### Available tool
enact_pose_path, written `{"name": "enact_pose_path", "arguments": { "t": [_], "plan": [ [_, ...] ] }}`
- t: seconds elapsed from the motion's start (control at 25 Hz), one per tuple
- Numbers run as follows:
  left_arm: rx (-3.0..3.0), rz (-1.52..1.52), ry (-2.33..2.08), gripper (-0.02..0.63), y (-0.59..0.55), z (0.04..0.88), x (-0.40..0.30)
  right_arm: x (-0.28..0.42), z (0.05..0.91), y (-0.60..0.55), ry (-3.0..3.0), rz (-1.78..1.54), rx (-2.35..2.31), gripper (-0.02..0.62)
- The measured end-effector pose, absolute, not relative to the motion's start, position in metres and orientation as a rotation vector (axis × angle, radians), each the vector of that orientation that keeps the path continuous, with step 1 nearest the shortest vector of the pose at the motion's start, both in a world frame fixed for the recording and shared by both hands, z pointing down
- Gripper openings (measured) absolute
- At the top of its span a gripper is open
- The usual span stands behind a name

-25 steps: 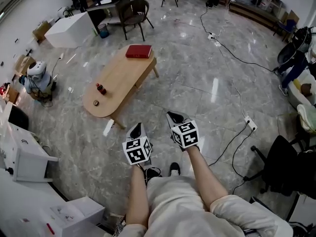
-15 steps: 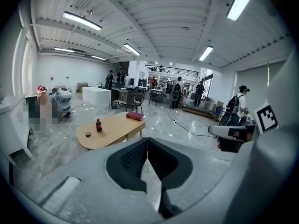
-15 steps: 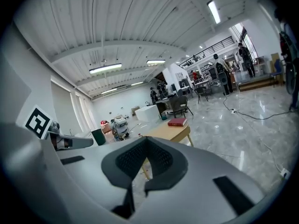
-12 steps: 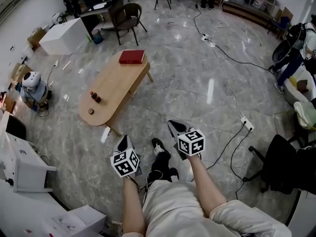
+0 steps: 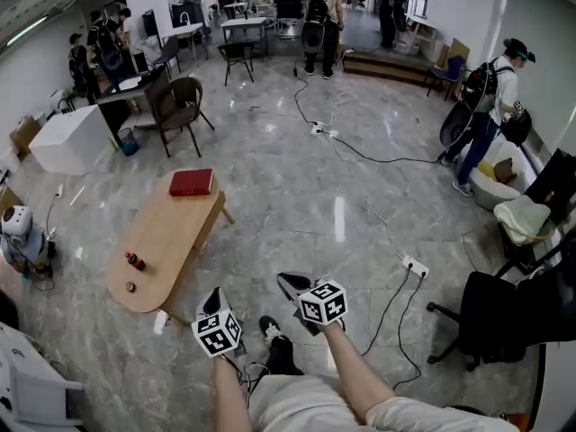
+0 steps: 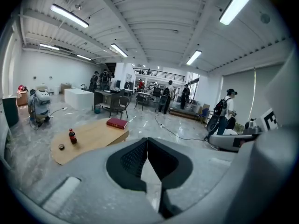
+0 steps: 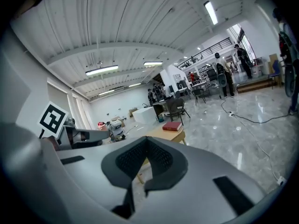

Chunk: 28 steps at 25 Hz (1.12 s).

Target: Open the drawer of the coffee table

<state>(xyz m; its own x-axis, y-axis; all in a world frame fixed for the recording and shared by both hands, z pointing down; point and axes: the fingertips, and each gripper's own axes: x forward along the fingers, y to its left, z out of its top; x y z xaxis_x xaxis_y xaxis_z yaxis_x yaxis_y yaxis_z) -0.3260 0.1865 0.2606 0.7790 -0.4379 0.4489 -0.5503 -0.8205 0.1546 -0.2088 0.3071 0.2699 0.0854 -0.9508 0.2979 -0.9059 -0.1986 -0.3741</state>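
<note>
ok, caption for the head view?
Left gripper and right gripper, shut and empty, held short of the coffee table.

A book [image 5: 192, 183] and bottle [image 5: 135, 261] sit on the coffee table [image 5: 171, 232].

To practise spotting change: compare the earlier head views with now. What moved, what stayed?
The head view lifted and the person stepped forward, so the coffee table sits lower left in frame. Left tool and right tool stay shut, empty; red book and bottle unmoved on it.
</note>
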Motion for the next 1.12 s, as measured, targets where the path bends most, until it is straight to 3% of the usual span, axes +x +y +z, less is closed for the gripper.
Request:
{"name": "enact_pose_path", "arguments": {
  "t": [1.12],
  "plan": [
    [2.505, 0.631, -0.797, 0.011, -0.019, 0.297, -0.186, -0.088, 0.283, 0.069, 2.168, -0.956, -2.134, 0.015]
  ]
}}
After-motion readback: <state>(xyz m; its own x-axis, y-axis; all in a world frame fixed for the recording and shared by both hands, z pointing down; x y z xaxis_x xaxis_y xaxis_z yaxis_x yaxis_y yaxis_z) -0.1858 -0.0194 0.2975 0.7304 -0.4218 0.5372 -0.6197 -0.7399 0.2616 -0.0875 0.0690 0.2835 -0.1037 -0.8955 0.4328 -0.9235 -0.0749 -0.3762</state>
